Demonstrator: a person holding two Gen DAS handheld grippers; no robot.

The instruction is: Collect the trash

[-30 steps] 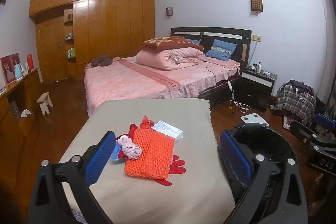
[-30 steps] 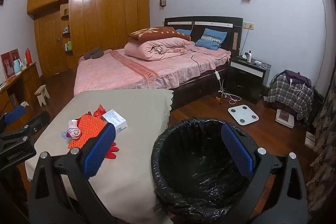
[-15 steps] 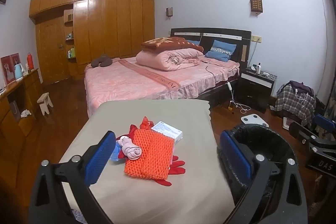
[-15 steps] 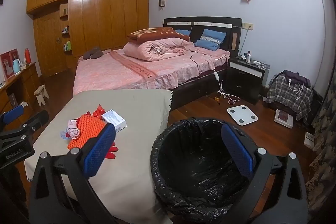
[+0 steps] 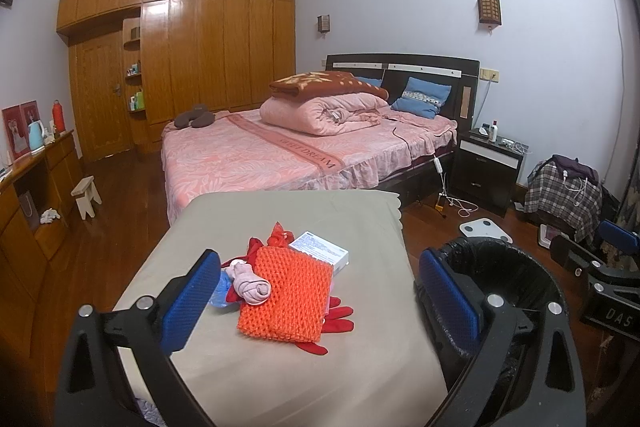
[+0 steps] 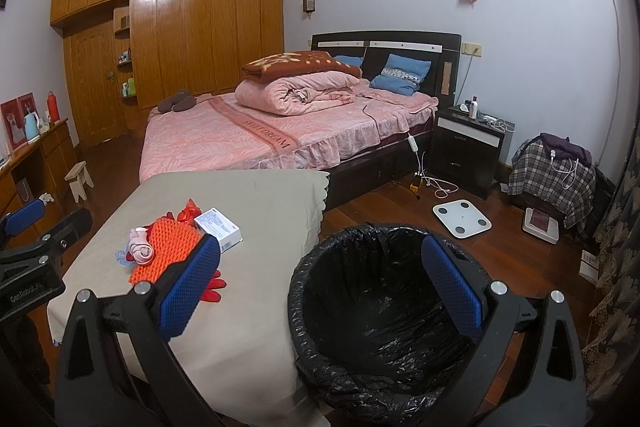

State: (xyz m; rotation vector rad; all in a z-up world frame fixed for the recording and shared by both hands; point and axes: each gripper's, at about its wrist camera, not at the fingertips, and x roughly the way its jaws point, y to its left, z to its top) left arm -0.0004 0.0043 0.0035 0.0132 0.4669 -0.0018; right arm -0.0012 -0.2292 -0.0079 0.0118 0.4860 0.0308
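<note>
Task looks barely started, judging from the layout. All the trash is in one pile on the beige-covered table [image 5: 280, 379], centre of the left wrist view: an orange mesh pad [image 5: 286, 297] on top, a rolled pink rag [image 5: 252, 285] touching its left edge, a white box [image 5: 320, 253] at its upper right corner, red scraps [image 5: 336, 315] sticking out underneath, and a bit of blue plastic [image 5: 219, 293] at the left. Exact count under the pad is hidden.

The bin [image 6: 384, 331] with its black liner sits just beside the table's right edge, lower centre of the right wrist view. Inside I see only liner, so nothing is collected yet as far as the pictures show.

Left gripper [image 5: 316, 301]: fingers spread wide, holding nothing, framing the pile from the near side without touching it. Right gripper [image 6: 324, 291]: also spread wide and empty, sitting over the bin mouth.

Left to do: everything. Pick each item and drop it in the bin. The pad is probably the first grab since it covers the rest.
</note>
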